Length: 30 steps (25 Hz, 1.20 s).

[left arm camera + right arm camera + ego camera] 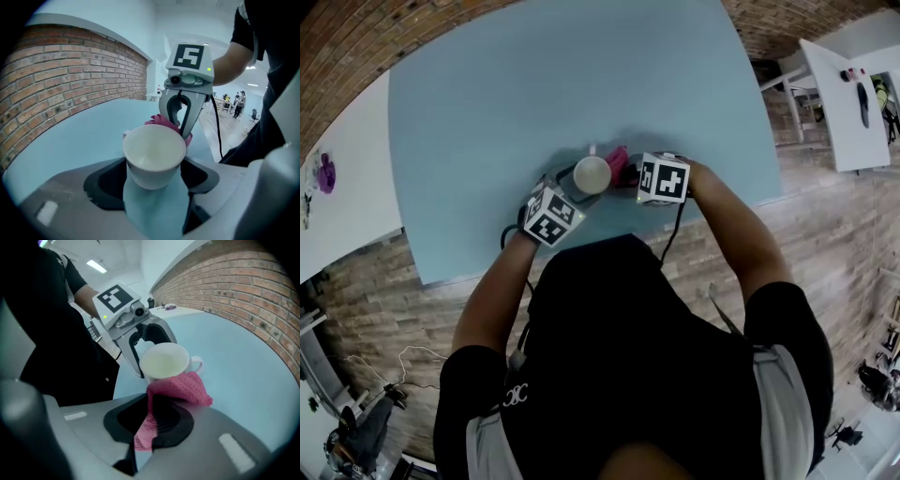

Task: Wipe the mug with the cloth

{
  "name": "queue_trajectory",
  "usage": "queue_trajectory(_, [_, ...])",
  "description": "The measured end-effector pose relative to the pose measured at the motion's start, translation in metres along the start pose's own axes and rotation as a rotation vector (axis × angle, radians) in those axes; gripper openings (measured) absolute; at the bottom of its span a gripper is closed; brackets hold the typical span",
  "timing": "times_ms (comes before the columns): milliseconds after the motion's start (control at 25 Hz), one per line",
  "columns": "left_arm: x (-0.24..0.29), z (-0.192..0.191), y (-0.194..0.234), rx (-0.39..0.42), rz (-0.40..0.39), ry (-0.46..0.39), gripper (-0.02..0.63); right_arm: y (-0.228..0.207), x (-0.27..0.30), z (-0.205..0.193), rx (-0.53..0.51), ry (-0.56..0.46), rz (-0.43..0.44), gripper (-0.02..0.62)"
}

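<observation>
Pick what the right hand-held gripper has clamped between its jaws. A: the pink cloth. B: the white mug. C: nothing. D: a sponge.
A: in the right gripper view the pink cloth is pinched between the jaws of the right hand-held gripper, its free end draped against the white mug.

The mug sits on the table between left claw and right claw, cloth against its right.
</observation>
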<state>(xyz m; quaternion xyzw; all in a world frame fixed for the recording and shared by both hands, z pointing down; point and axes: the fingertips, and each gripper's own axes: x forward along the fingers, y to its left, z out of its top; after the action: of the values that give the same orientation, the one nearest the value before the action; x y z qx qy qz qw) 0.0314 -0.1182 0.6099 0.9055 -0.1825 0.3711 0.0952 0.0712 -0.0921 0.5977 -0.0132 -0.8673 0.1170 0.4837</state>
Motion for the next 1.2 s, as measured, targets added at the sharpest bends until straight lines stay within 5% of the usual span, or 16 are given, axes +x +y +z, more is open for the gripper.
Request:
queue_trajectory(440, [0.003, 0.002, -0.008, -0.065, 0.060, -0.012, 0.376, 0.027, 0.011, -0.006, -0.027, 0.030, 0.051, 0.035])
queue_trajectory(760, [-0.012, -0.012, -0.013, -0.051, 0.079, -0.026, 0.264, -0.008, 0.003, -0.013, 0.022, 0.032, -0.034, 0.035])
queue_trajectory(960, [-0.023, -0.025, -0.011, -0.019, 0.079, -0.035, 0.244, -0.033, -0.001, -0.010, 0.053, -0.008, -0.119, 0.035])
queue_trajectory(1200, [-0.046, -0.036, 0.042, 0.070, 0.138, -0.012, 0.256, -0.037, -0.004, -0.008, 0.040, 0.000, -0.154, 0.035])
